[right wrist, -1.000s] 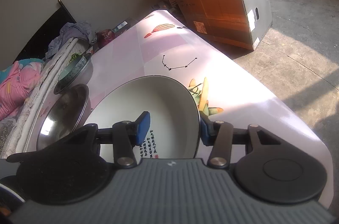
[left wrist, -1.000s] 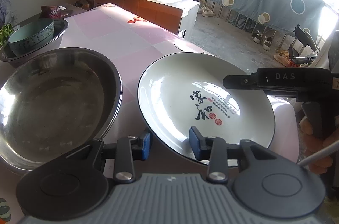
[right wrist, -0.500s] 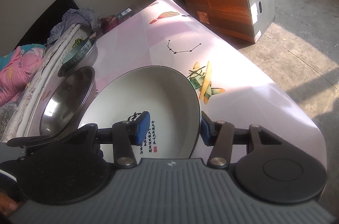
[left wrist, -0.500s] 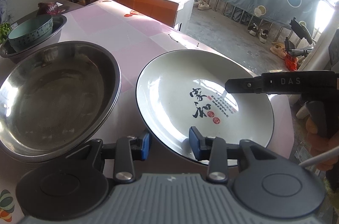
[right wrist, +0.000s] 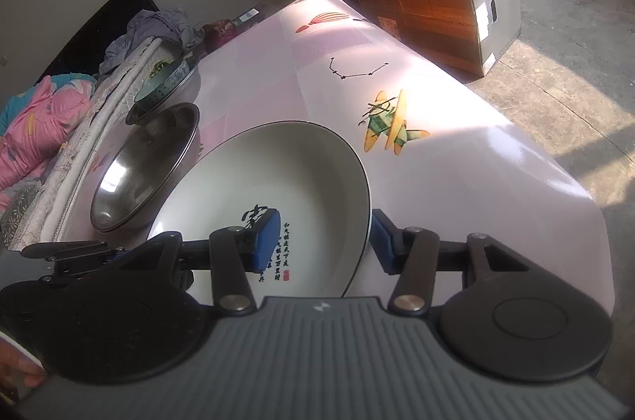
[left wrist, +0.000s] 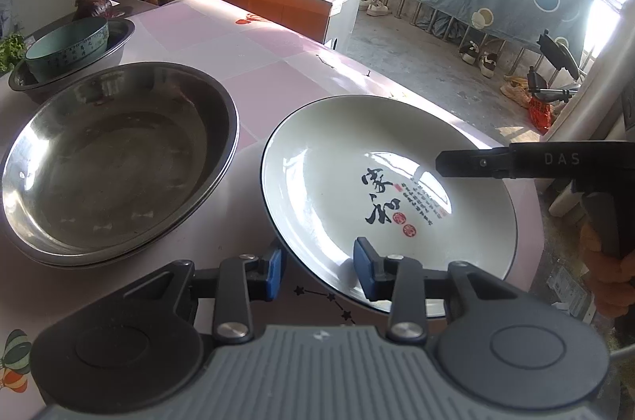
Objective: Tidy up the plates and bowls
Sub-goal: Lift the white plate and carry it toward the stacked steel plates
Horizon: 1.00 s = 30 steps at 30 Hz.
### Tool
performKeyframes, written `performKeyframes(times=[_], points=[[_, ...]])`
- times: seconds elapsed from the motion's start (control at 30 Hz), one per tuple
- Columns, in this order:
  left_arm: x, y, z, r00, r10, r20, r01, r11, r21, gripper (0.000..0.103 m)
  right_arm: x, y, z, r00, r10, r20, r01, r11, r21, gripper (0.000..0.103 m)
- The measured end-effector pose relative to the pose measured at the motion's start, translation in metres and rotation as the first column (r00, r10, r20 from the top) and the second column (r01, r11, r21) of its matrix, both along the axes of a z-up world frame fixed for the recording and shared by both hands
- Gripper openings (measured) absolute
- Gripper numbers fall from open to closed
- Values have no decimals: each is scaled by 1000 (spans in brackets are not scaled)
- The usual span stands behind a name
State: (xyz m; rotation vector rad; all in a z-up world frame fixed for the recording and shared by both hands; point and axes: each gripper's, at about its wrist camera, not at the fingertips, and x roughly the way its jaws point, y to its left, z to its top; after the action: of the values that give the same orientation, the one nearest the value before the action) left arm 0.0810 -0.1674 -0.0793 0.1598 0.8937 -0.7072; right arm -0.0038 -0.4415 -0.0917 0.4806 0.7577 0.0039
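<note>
A white plate [left wrist: 389, 189] is held between two hand-held grippers above the near right part of a pink table [left wrist: 254, 39], its rim straddled on two sides. The left gripper [left wrist: 317, 269] has one blue pad over the plate's inner face and the other beneath its near rim; the right gripper [right wrist: 323, 239] takes the rim at the plate's right side in the same way. Both appear closed on the plate, though actual pad contact cannot be confirmed.

Compared with a second ago, the plate is seen shifted slightly across the table while the jaws have kept the same width and the same purchase on the rim. The stacked steel basins [left wrist: 115, 158] remain just to the plate's left, with a narrow strip of table between them. This is judged to be a carry in progress, with the plate not yet set down and its destination still unclear.

The plate is shallow and glossy, white with a thin dark line around the rim. Black brush calligraphy and small red seal marks are printed slightly off centre. Window light is reflected brightly on its glaze. Farther left, a teal bowl [left wrist: 67, 45] is seen resting inside another steel basin [left wrist: 119, 37].
</note>
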Motion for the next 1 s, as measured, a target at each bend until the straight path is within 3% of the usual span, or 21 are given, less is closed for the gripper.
performKeyframes(times=[0.27,0.47,0.67,1.0], points=[[18,-10,1,999,34,12,-34,999,15,38,11,-12,-6,998,-67,22,66,998,19,46],[25,-13,1,999,51,14,-51,999,9,36,20,-11,-11,998,-60,33,59,997,46,29],[25,-10,3,998,61,10,-61,998,8,30,18,-8,-12,998,-60,36,59,997,40,27],[17,-4,5,999,41,-19,-41,999,23,30,6,-3,-11,998,-59,22,58,997,47,28]])
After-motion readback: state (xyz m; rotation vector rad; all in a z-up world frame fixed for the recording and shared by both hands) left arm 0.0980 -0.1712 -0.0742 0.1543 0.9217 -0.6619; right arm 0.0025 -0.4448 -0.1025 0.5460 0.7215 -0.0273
